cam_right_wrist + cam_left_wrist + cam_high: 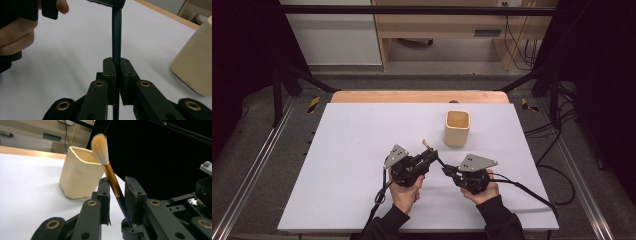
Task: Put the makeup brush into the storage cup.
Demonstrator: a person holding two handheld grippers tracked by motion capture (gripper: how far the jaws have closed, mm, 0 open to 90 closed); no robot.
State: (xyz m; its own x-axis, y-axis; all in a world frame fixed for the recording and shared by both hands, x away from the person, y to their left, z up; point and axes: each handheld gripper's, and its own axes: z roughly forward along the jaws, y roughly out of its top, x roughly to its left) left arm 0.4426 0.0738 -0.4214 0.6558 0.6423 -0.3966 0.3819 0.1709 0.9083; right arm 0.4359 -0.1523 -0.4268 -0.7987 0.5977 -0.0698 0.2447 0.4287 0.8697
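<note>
Right gripper point(116, 75) clamped on brush handle point(116, 37); left gripper point(117, 192) seemingly loose around it.

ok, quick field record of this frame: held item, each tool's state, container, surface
held item: makeup brush, tan bristles up, gold ferrule, dark handle
right tool: shut on the brush handle
left tool: jaws either side of the brush, not yet pressing it
container: cream cup, upright, nothing visible inside, beyond the tools
surface: white table

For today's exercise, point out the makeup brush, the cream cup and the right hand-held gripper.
makeup brush point(111, 178): left gripper view, on its gold ferrule.
cream cup point(457, 129): high view, on its front wall.
right hand-held gripper point(117, 67): right gripper view, between its fingertips, on the dark handle.
</note>
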